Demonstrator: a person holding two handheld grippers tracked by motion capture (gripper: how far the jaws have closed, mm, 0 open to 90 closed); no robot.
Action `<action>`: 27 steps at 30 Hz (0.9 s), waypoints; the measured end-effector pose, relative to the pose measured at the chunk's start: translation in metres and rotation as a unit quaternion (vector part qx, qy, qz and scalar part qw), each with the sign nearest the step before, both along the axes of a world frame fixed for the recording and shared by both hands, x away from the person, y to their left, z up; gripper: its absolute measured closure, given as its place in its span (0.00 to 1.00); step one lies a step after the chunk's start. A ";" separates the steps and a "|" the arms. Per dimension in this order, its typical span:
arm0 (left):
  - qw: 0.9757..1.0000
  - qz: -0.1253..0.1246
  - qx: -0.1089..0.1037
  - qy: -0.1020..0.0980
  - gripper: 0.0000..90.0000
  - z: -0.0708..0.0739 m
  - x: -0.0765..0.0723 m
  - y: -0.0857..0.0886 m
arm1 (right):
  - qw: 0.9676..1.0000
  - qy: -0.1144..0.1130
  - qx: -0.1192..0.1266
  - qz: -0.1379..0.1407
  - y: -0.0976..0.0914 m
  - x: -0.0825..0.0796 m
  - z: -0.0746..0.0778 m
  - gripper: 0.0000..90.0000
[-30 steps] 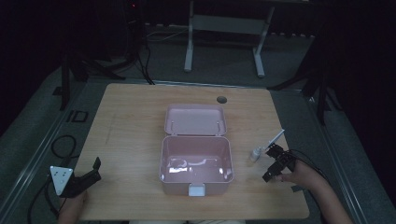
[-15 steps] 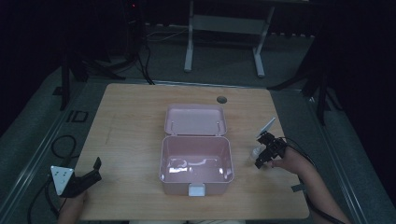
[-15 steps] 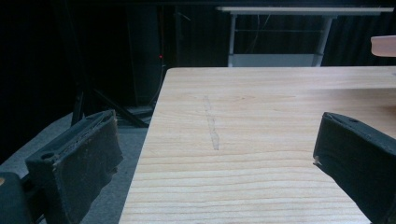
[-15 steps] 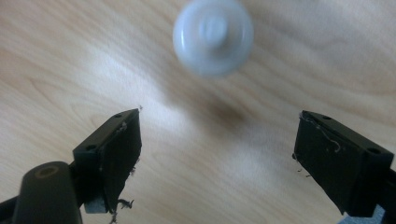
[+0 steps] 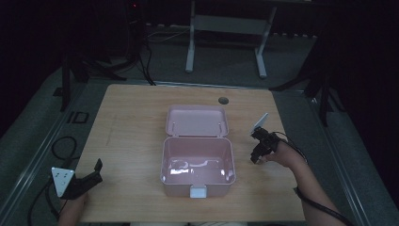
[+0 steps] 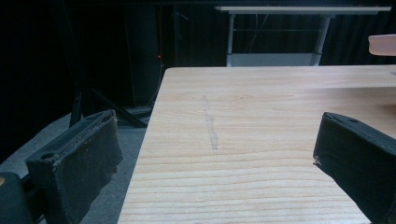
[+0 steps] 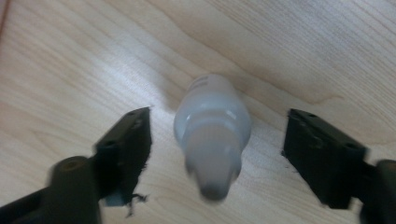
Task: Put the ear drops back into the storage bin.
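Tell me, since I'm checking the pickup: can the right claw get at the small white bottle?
Probably yes: the right claw straddles the bottle lying on the table, jaws just closing, nothing between.

Bottle [image 7: 212, 128] on table [image 5: 131, 122], right of open box [image 5: 197, 175].

white bottle [image 7: 212, 126], pink box [image 5: 197, 160], light wood table [image 5: 131, 117]

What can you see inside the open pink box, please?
The pink box shows a bare, glossy floor with light glare and nothing in it. Its front wall hides the near strip of floor. The white bottle lies outside, on the table.
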State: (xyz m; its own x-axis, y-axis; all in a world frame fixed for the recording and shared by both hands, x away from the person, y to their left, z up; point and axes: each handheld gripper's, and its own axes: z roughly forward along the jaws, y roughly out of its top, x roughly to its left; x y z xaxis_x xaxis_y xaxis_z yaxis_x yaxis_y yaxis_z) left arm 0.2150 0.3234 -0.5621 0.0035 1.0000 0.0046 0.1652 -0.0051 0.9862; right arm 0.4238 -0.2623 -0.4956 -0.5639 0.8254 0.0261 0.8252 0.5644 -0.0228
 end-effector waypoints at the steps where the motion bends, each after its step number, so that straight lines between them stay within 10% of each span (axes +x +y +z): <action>1: 1.000 0.000 0.000 0.000 0.01 0.000 0.000 0.000 | 1.000 0.005 0.000 0.003 0.001 0.001 -0.001 0.36; 15: 1.000 -0.001 0.001 0.001 0.01 0.000 0.001 -0.001 | 1.000 0.017 -0.020 0.016 0.009 0.006 -0.011 0.61; 27: 1.000 -0.001 0.004 0.003 0.01 0.000 0.001 -0.001 | 0.992 0.011 -0.049 0.119 0.017 -0.006 -0.010 0.66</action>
